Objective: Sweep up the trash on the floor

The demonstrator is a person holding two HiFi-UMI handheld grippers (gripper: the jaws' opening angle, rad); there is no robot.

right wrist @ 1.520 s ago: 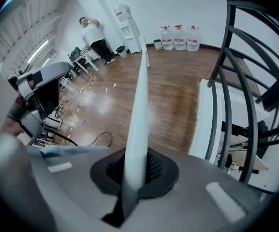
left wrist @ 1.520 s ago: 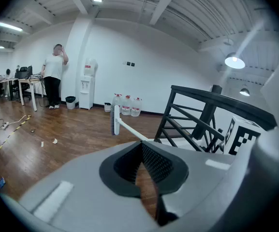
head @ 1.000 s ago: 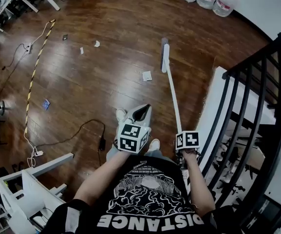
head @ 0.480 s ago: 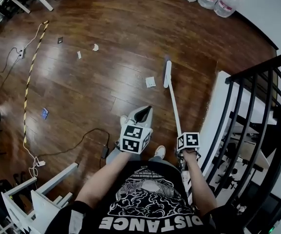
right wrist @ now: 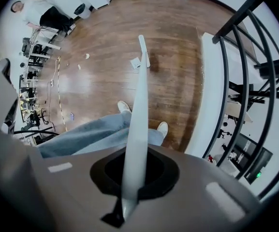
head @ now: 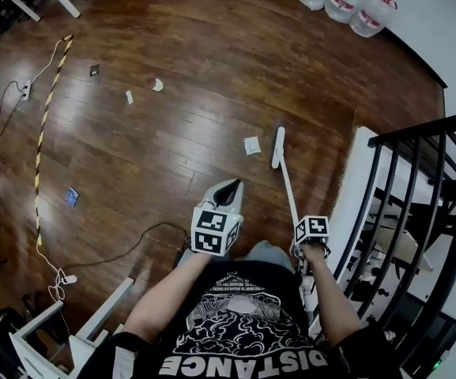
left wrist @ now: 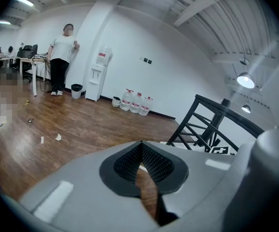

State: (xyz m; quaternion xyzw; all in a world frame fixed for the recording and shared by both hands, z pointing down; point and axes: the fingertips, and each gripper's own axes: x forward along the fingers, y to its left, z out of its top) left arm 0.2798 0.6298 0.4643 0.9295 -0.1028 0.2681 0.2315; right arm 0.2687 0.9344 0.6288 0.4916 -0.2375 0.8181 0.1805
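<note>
My right gripper (head: 310, 229) is shut on the long white handle of a broom (right wrist: 139, 105). The broom's narrow head (head: 277, 147) rests on the wooden floor ahead of my feet. Just left of the head lies a square paper scrap (head: 252, 145), apart from it; the right gripper view shows this scrap (right wrist: 136, 62) too. Farther off to the left lie two more scraps (head: 158, 85) (head: 130, 97). My left gripper (head: 226, 189) hangs in front of my body, shut with nothing in it; in the left gripper view its pads (left wrist: 151, 166) meet at the tip.
A black stair railing (head: 425, 212) and a white ledge (head: 354, 188) bound the right side. Water bottles (head: 346, 2) stand at the far wall. A cable (head: 125, 243), yellow-black floor tape (head: 42, 133) and a white desk frame (head: 77, 330) are on the left. A person (left wrist: 62, 57) stands far off.
The broom head has been drawn back toward me, from beyond the square scrap to right beside it. The left gripper has kept its place in front of me.
</note>
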